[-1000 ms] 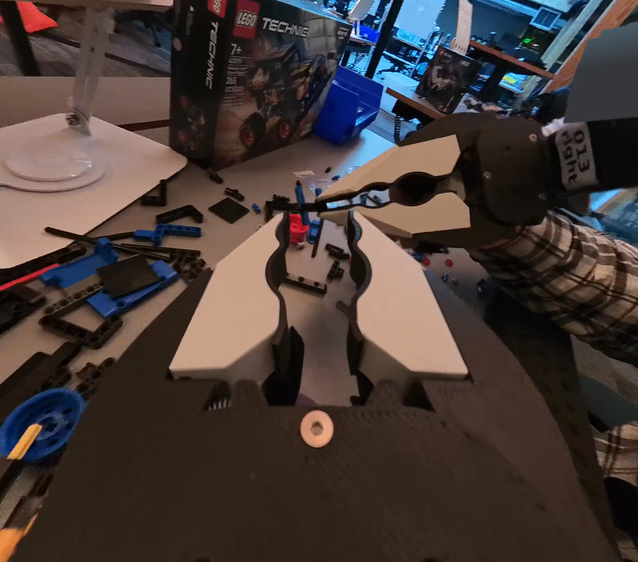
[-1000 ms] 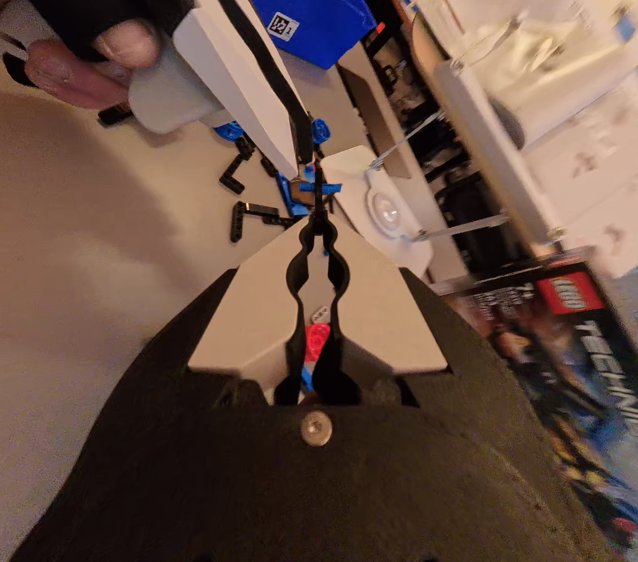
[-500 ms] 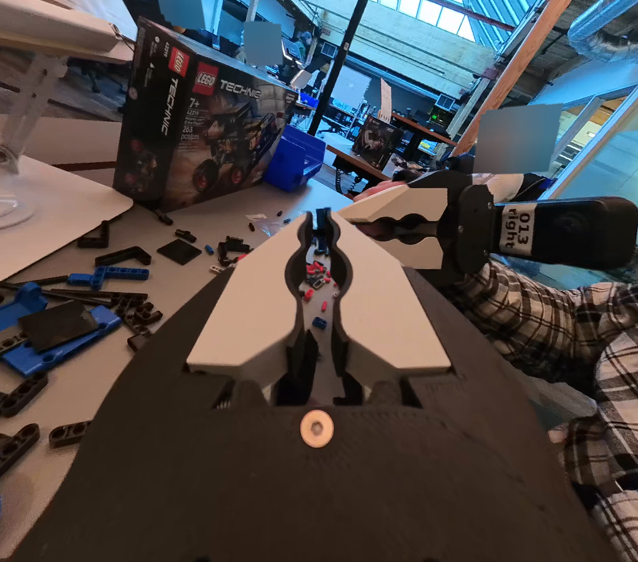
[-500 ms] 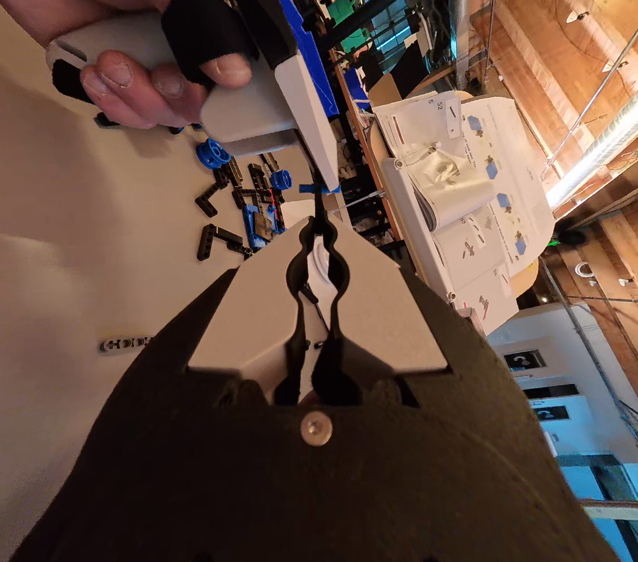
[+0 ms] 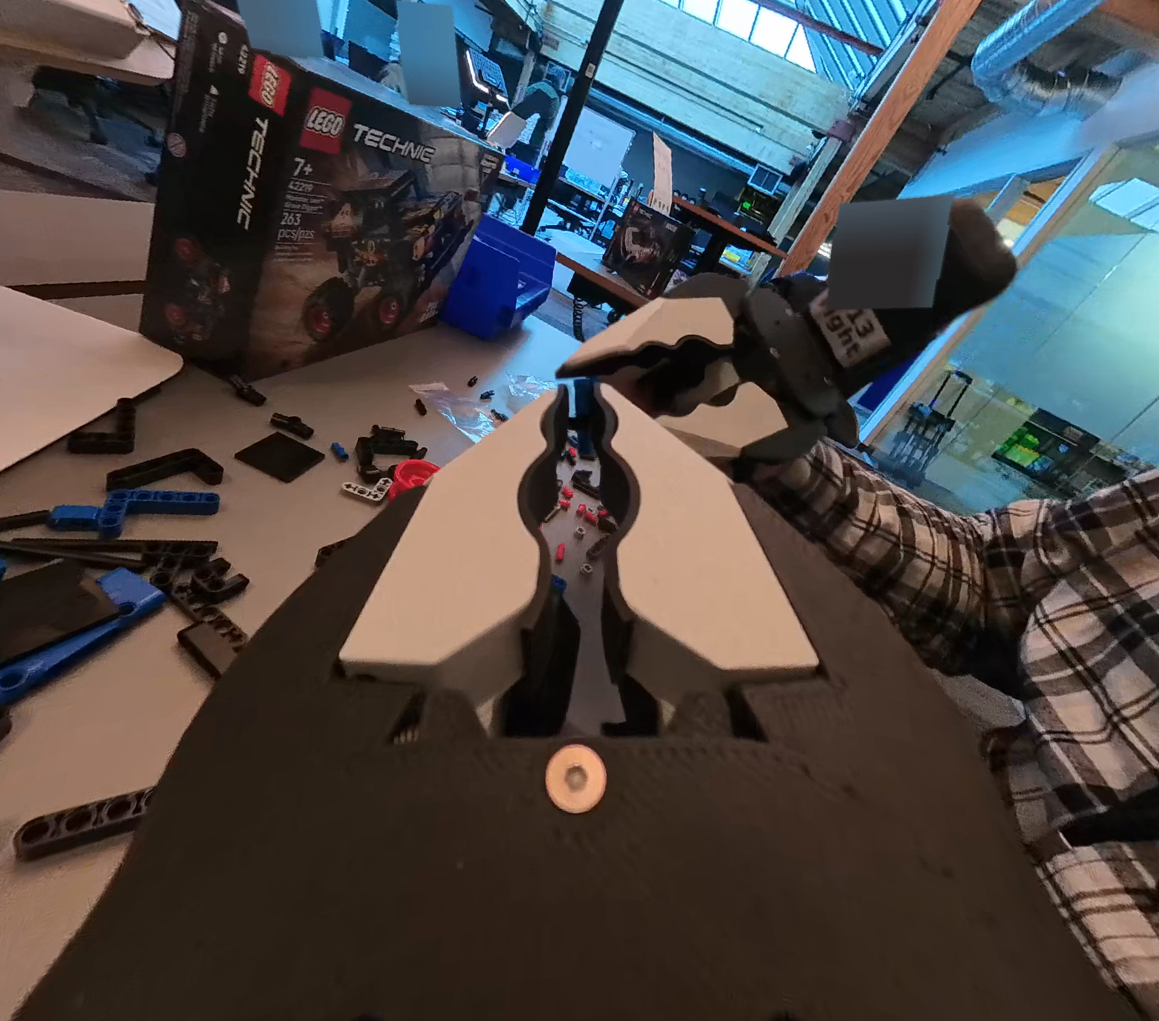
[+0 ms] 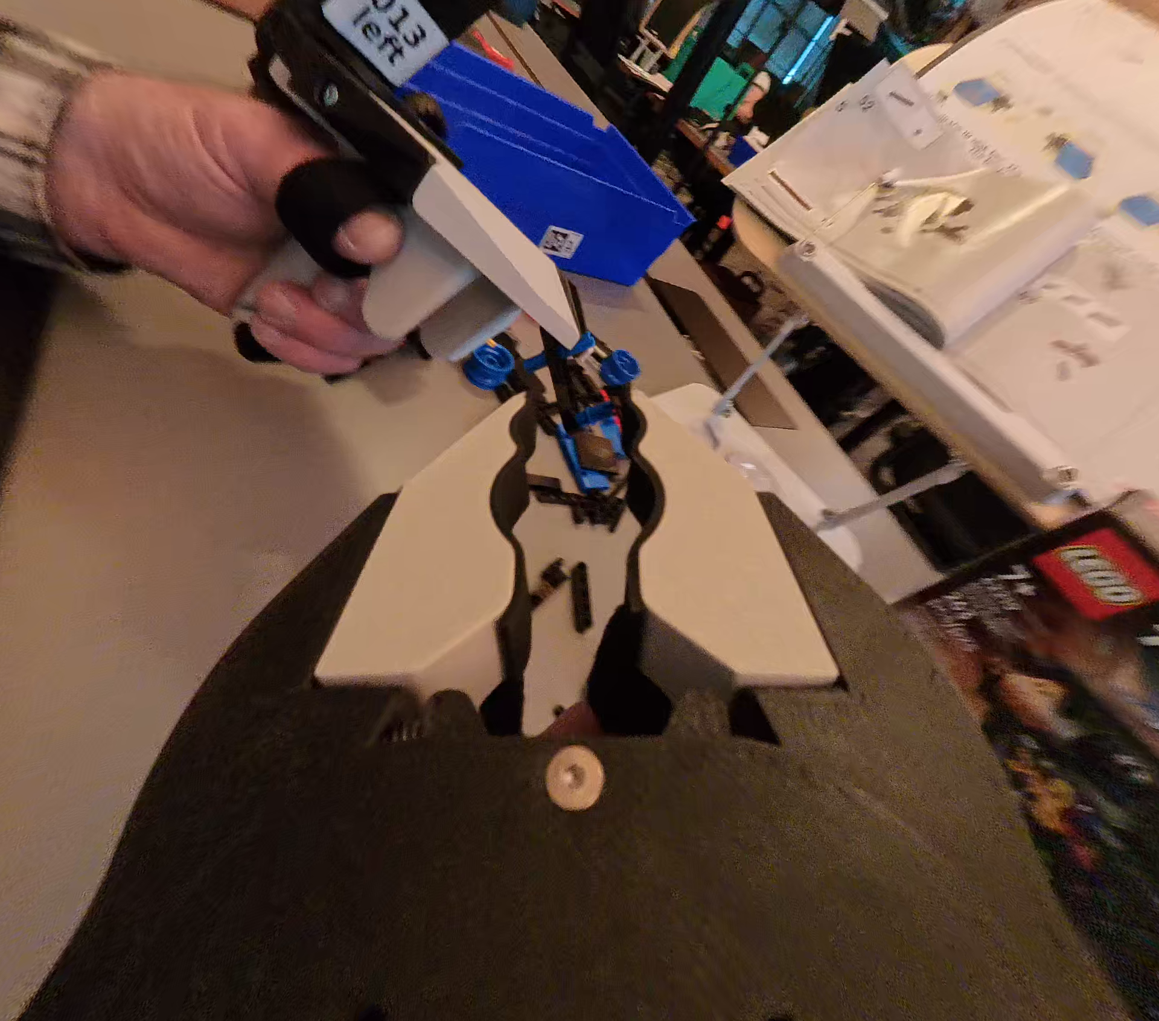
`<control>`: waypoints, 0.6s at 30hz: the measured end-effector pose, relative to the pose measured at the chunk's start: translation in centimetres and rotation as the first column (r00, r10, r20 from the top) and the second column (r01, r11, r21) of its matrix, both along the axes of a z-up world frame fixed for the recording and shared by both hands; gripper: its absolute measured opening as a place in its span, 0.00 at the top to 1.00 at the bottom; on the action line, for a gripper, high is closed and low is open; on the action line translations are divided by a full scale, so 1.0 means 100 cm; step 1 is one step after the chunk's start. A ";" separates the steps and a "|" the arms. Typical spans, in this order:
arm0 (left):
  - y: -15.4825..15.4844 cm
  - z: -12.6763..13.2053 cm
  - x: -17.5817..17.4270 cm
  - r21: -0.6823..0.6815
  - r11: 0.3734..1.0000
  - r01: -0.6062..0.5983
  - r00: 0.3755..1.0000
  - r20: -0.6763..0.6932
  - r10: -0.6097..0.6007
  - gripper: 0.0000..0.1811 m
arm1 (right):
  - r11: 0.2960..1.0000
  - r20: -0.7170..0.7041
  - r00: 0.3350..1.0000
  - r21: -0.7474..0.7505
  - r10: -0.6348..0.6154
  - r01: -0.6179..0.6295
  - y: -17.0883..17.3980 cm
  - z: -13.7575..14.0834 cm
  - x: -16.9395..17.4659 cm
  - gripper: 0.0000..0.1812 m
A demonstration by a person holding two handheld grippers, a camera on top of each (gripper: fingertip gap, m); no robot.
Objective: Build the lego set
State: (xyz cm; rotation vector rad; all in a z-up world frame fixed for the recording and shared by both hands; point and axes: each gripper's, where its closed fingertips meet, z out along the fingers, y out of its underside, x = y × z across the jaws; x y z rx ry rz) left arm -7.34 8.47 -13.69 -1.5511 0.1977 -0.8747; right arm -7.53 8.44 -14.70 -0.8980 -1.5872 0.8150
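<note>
1. While the set box [image 5: 301, 220] stands at the far left of the worktop [image 5: 502, 351] and loose pieces lie scattered left and centre, we are mid-assembly.
2. Our left gripper [image 5: 580, 395] has its fingers nearly together, clamped on a small blue pin [image 5: 584, 401] held above the worktop.
3. Our right gripper [image 6: 580, 414], fingers apart and empty, sits just beside it; we judge the next move is fetching a mating piece.
</note>
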 end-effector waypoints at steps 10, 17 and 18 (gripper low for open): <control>0.002 0.005 -0.002 0.038 0.999 -0.029 1.000 0.002 0.029 0.98 | 0.985 -0.071 0.997 -0.168 0.037 -0.049 -0.003 0.014 0.003 0.93; 0.005 0.005 -0.013 0.029 0.996 -0.086 0.996 0.025 0.085 0.89 | 0.985 -0.171 0.979 -0.148 -0.114 0.089 0.011 0.029 -0.001 0.92; 0.004 0.007 -0.012 0.035 0.996 -0.077 0.997 0.035 0.076 0.90 | 0.986 -0.177 0.976 -0.132 -0.126 0.103 0.010 0.030 -0.001 0.92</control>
